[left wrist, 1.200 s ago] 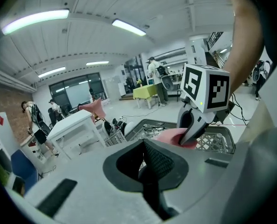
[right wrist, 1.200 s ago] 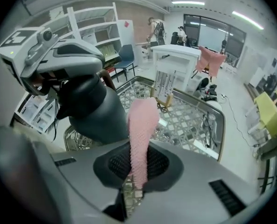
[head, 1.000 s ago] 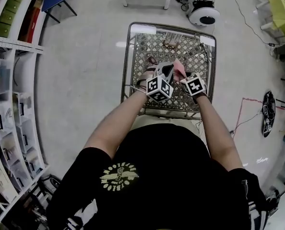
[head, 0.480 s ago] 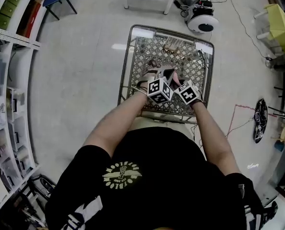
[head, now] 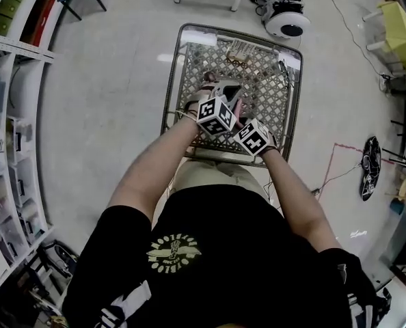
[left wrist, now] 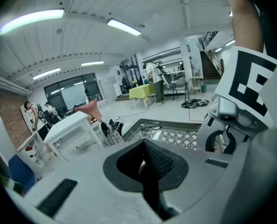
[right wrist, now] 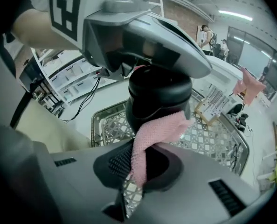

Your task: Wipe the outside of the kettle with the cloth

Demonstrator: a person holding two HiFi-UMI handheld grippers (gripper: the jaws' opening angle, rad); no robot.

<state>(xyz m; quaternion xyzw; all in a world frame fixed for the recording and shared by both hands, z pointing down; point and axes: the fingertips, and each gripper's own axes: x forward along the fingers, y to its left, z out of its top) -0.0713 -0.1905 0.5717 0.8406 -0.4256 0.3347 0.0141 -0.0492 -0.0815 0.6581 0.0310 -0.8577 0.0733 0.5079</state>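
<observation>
Right hand-held gripper (right wrist: 141,171) clamping cloth (right wrist: 159,127), against kettle (right wrist: 159,94)

Lattice counter (head: 275,101) lay mostly bare right of both grippers. Raised rim (head: 169,101) fenced every side. Small items (head: 238,46) cluttered far end. Kettle (right wrist: 159,97) stood straight ahead of right gripper (right wrist: 138,167), touching cloth (right wrist: 157,125), no gap there. Left gripper (head: 222,100) blocked approach from above kettle. Both grippers crowded together over counter's near-left part. Floor (head: 114,80) left of counter lay open. Shelves (head: 11,135) walled far left. Cable (head: 334,157) trailed across floor on right.
</observation>
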